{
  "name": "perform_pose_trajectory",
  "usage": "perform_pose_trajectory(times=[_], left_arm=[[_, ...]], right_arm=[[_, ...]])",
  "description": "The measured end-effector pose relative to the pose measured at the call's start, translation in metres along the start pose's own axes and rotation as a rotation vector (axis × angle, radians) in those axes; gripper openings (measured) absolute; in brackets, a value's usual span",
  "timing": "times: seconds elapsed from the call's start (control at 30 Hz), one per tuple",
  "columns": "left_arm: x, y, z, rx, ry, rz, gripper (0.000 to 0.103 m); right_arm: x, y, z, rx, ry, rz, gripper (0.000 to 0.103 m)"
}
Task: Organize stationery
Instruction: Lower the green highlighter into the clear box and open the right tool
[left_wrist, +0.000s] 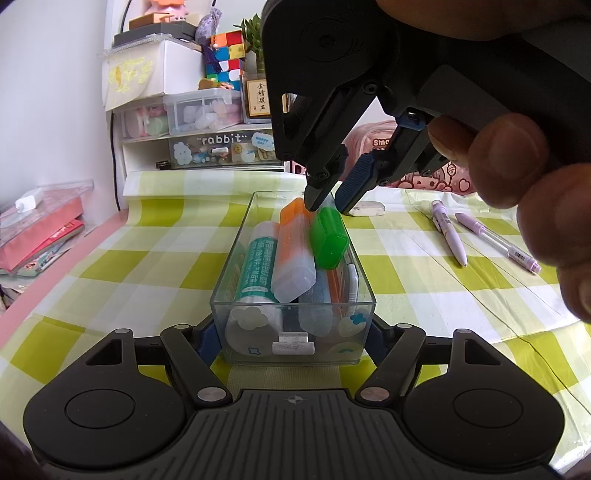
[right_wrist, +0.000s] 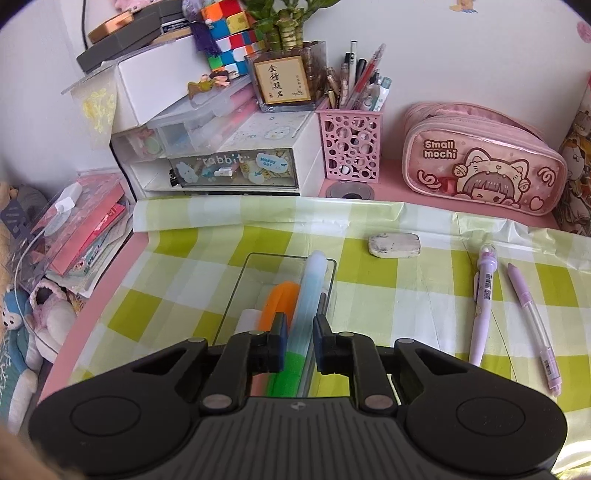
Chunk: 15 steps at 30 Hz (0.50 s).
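Closest in the left wrist view, the left gripper (left_wrist: 293, 332) clamps its jaws against the two long walls of the clear rectangular plastic box (left_wrist: 236, 254), which sits on the green-and-white checked tablecloth (left_wrist: 129, 258). Inside the box lie a white glue stick with teal print (left_wrist: 255, 273), an orange-capped translucent highlighter (left_wrist: 293, 254) and other items too crowded to tell apart. Above the box's far end, the right gripper (left_wrist: 327, 205) points steeply down with its jaws narrowed around the pale barrel of a green-capped highlighter (left_wrist: 328, 238), whose cap end tilts up out of the box; whether the pads actually press on it cannot be told. Beyond the box, a smudged white eraser (right_wrist: 394, 245) rests on the cloth. Two lilac pens (right_wrist: 517, 317) lie side by side to its right, well apart from the box.
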<state>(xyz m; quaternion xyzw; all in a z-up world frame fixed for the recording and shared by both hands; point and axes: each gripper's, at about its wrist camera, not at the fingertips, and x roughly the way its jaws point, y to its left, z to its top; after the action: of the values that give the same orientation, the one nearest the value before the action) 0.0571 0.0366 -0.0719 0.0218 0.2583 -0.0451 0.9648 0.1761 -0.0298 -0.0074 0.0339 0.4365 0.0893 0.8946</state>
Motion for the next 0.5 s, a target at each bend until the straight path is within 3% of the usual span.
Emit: perform_pose_trajectory(times=[0.33, 0.5], left_arm=[[0.001, 0.000, 0.001, 0.006, -0.001, -0.008, 0.072], [0.001, 0.000, 0.001, 0.005, -0.001, -0.008, 0.072]], right_arm=[[-0.005, -0.006, -0.003, -0.043, 0.027, 0.037, 0.010], [-0.005, -0.019, 0.000, 0.019, 0.033, 0.093, 0.010]])
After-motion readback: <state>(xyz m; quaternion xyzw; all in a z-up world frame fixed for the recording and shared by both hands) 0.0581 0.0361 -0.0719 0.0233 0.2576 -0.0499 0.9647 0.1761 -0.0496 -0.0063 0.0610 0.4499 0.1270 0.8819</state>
